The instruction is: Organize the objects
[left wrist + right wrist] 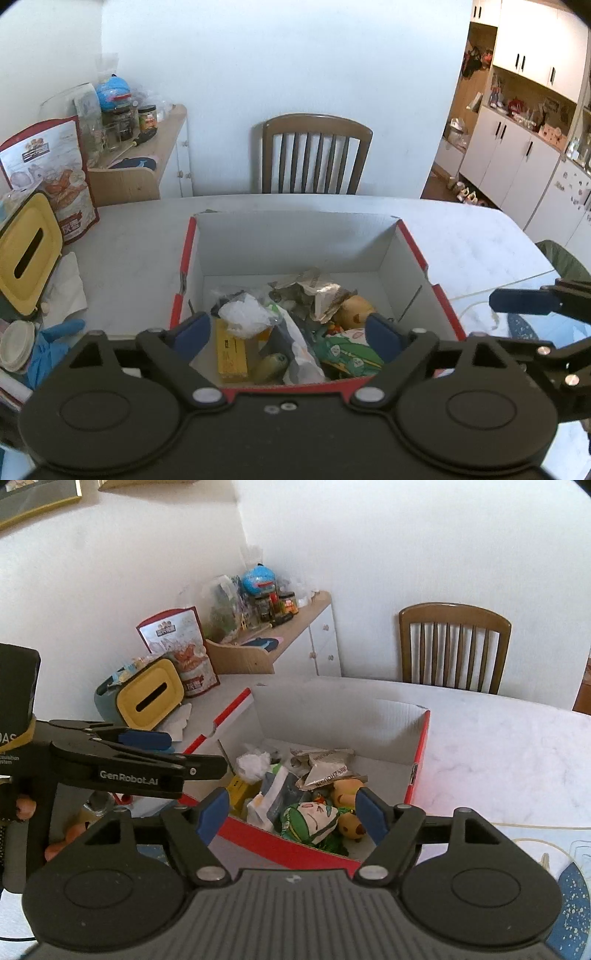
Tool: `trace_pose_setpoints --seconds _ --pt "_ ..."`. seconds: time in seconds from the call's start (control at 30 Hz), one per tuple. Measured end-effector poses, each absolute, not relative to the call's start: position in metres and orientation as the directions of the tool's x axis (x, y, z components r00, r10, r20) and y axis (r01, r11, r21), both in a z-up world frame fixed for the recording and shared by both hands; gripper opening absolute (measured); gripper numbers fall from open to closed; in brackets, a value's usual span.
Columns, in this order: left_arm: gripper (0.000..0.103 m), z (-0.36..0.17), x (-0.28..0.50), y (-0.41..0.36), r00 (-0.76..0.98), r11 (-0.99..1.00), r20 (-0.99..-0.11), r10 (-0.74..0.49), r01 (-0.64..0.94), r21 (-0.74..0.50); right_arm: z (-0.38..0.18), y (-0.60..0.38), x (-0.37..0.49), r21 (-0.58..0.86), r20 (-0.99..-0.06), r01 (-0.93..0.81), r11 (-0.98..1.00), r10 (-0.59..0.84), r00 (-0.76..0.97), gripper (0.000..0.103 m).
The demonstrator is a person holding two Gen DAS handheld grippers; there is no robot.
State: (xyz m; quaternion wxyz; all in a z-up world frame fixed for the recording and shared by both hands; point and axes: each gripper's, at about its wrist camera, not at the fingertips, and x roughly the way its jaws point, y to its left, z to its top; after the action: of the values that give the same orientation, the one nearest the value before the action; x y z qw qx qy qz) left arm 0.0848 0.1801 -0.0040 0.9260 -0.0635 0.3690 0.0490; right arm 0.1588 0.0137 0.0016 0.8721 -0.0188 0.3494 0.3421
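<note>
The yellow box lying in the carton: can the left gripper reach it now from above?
Probably yes. The left gripper hangs open above the carton, and the yellow box lies mostly uncovered; only crumpled white plastic overlaps its far end.

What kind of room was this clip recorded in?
Most likely a home dining area. A marble-look table holds a red cardboard box of odds and ends, a wooden dining chair stands against the wall, and white cabinets line the next room.
</note>
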Motion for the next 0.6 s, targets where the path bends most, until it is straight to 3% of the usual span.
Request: trace_pose_setpoints --seconds 0.13,0.47,0.6 --pt "0.096 -0.002 0.076 0.176 0.737 0.987 -0.674 0.058 -0.142 -0.071 0.003 0.008 0.152 0.228 -0.601 -0.612 0.757 0.604 0.523 0.082" --pt "0.103 0.003 0.057 0.166 0.757 0.989 -0.651 0.057 -0.131 -0.067 0.003 -0.001 0.144 0.251 -0.581 -0.602 0.758 0.616 0.533 0.086" --pt "0.103 0.005 0.051 0.159 0.764 0.990 -0.642 0.070 -0.130 -0.047 0.002 -0.006 0.139 0.268 -0.563 -0.604 0.751 0.631 0.534 0.094"
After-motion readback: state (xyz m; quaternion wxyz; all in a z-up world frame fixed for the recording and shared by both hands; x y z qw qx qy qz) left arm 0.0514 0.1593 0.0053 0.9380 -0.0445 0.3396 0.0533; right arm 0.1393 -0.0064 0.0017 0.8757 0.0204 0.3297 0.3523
